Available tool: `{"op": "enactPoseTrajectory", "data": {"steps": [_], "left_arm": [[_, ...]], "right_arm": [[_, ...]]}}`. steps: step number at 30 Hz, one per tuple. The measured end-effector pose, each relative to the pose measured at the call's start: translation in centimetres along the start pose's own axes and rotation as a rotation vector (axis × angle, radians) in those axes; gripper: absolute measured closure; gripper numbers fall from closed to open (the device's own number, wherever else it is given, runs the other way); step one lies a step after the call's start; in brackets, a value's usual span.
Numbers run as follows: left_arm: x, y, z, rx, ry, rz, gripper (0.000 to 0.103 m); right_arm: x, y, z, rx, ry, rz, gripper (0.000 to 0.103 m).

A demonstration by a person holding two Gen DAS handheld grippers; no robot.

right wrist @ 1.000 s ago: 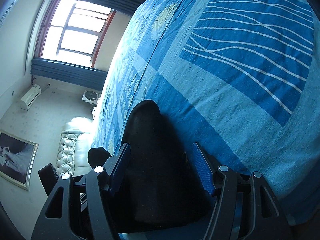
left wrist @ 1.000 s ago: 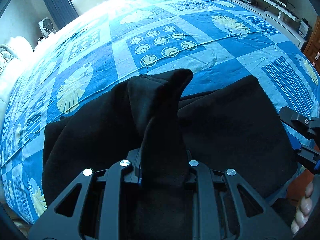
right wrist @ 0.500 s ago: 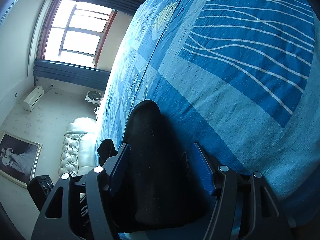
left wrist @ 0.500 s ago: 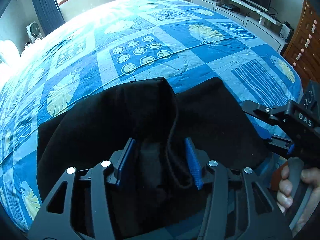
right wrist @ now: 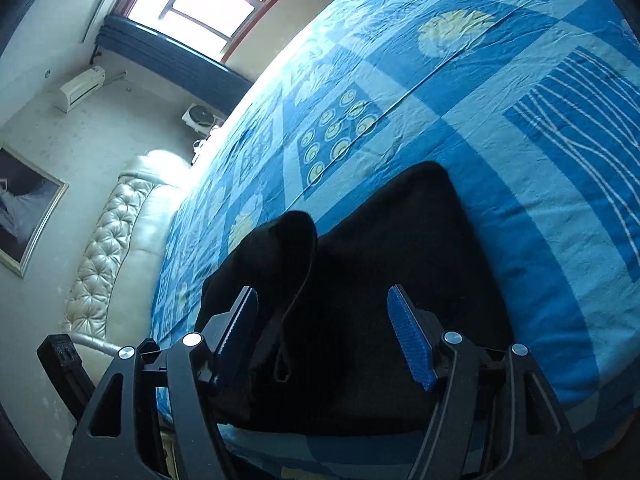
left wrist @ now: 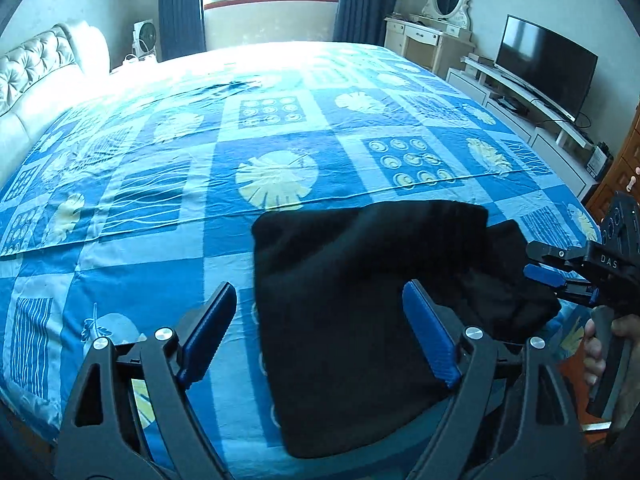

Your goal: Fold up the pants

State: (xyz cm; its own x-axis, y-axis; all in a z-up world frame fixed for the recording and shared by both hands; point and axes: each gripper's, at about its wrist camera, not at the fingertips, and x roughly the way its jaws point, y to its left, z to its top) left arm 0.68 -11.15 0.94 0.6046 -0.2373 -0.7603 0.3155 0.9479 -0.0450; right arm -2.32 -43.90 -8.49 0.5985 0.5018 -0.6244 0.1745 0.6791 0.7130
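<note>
Black pants [left wrist: 360, 312] are lying in a folded bundle near the front edge of a bed, on a blue patchwork sheet [left wrist: 160, 208] printed with leaves and circles. The left gripper [left wrist: 316, 340] is hovering above them with its jaws spread wide, having just been opening, and no cloth is sitting between the blue pads. The right gripper [right wrist: 324, 340] is also standing open over the bundle, jaws having opened slightly, pads clear of the fabric on both sides.

With the fold apparently laid down, the sensible course is lifting both tools straight away without snagging the top layer, then checking whether the edges are lining up before pressing the stack flat or taking a further fold.

From the left wrist, the whole outline is showing: a lower layer is sticking out on the right under the upper one, and a person's hand [left wrist: 600, 344] is wrapping the right tool's handle. From the right wrist, a raised hump of cloth and a dangling drawstring [right wrist: 296, 312] are appearing at the bundle's left, details lost in the other view's dark mass.
</note>
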Motion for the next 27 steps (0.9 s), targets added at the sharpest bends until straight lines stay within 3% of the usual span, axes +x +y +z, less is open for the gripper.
{"op": "enactPoseTrajectory", "data": {"steps": [7, 9, 10, 11, 20, 27], "left_arm": [[0.9, 7.6, -4.1, -0.101, 0.106, 0.065, 0.018], [1.2, 8.8, -5.0, -0.137, 0.130, 0.058, 0.018], [1.4, 9.1, -5.3, -0.154, 0.140, 0.049, 0.018], [1.5, 9.3, -5.6, -0.167, 0.148, 0.039, 0.018], [0.9, 7.4, -4.8, -0.167, 0.120, -0.036, 0.018], [2.7, 3.1, -4.3, -0.133, 0.141, -0.092, 0.017]], "right_arm": [[5.1, 3.5, -2.0, -0.068, 0.114, 0.049, 0.036], [5.9, 4.0, -2.1, -0.100, 0.096, 0.017, 0.057], [6.0, 3.8, -2.1, -0.092, 0.088, 0.010, 0.074], [5.8, 3.5, -1.9, -0.075, 0.073, 0.013, 0.083], [-3.0, 4.7, 0.8, -0.147, -0.147, -0.006, 0.089], [-3.2, -2.5, 0.7, -0.078, -0.127, -0.210, 0.089]]}}
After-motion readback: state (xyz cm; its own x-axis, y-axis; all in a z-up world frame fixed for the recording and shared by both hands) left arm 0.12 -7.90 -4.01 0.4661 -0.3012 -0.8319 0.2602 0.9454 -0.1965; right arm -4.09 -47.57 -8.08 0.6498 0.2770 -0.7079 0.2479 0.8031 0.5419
